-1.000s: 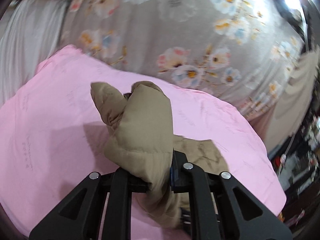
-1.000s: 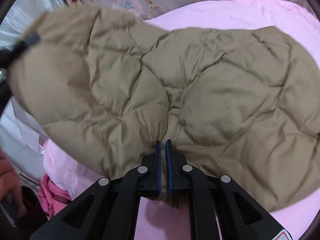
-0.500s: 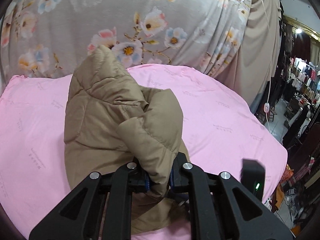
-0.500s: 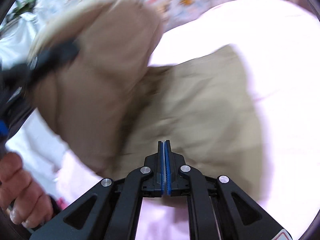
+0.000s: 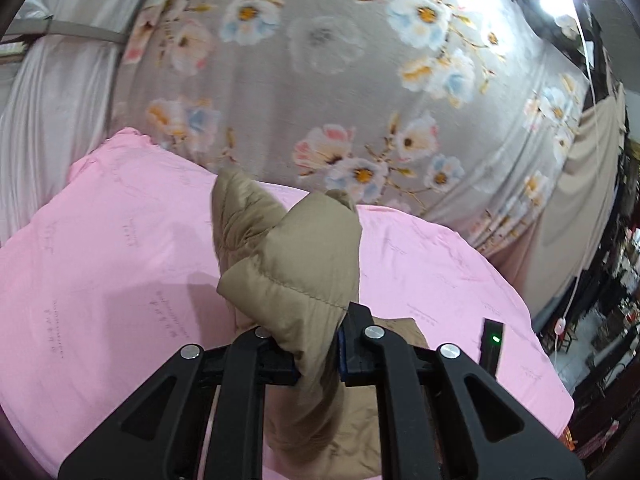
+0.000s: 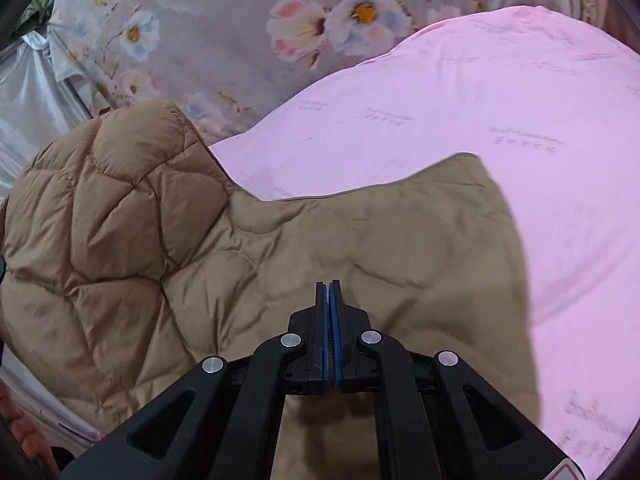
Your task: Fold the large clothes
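Note:
A tan quilted puffer jacket lies partly spread on a pink sheet. My left gripper is shut on a bunched fold of the jacket, which stands up in front of it above the sheet. My right gripper is shut with its pads together; no cloth shows between them, and it hovers over the flat part of the jacket. The jacket's puffy left part rises toward the left edge.
A grey floral cloth hangs behind the pink sheet, with silvery fabric at the left. The right gripper's body with a green light shows in the left wrist view. A cluttered room lies off the right edge.
The left gripper has lifted its fold and turned left. The right gripper, which pinched the jacket a second ago, now has nothing between its pads and the jacket lies flatter under it.

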